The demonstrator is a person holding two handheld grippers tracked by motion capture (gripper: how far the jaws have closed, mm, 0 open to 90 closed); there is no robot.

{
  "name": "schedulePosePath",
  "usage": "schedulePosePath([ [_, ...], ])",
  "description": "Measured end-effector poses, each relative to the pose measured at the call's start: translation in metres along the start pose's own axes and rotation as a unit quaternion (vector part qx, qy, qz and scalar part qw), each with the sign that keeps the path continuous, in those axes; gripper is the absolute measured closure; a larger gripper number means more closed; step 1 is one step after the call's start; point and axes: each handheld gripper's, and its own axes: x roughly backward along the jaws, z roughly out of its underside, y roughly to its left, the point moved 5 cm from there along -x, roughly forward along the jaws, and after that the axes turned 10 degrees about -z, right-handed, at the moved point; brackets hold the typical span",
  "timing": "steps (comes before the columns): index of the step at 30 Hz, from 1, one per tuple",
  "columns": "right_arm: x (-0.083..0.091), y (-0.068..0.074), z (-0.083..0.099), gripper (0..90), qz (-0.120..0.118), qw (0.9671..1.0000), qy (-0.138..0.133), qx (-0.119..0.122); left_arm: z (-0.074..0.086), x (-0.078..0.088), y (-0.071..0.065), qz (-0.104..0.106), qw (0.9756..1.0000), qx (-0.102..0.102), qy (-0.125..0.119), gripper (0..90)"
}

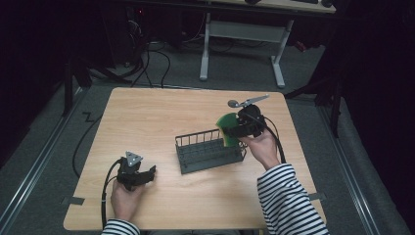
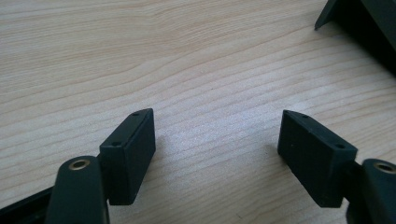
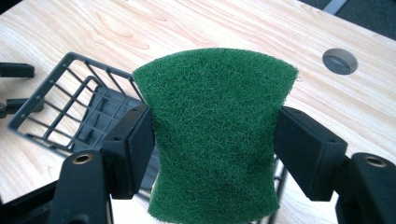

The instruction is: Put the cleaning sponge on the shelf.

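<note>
sponge (image 3: 215, 135) in right gripper (image 3: 212, 140) – over rack (image 1: 209, 152) edge | left gripper (image 2: 217, 140) wide

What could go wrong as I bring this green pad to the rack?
The right claw pinches the green scouring pad at its waist, and the soft pad bows, so it might slip or twist on release. The wire rack is light and unheld, since the left claw rests open and apart from it; a nudge could shove it.
</note>
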Motion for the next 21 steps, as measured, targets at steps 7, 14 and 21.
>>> schedulePosePath([
  [7, -0.015, -0.002, 0.003, 30.5, 0.008, 0.9999, 0.004, -0.012, 0.000, 0.000, 0.000, 0.000, 1.0000, 0.000, 0.000, 28.2],
  [14, -0.025, -0.003, 0.009, 30.2, 0.012, 0.9997, 0.013, -0.015, 0.000, 0.000, 0.000, 0.001, 1.0000, -0.001, 0.000, 28.1],
  [21, -0.032, -0.002, 0.015, 29.9, 0.012, 0.9996, 0.023, -0.013, 0.000, 0.000, 0.000, 0.000, 1.0000, -0.001, 0.000, 28.0],
])
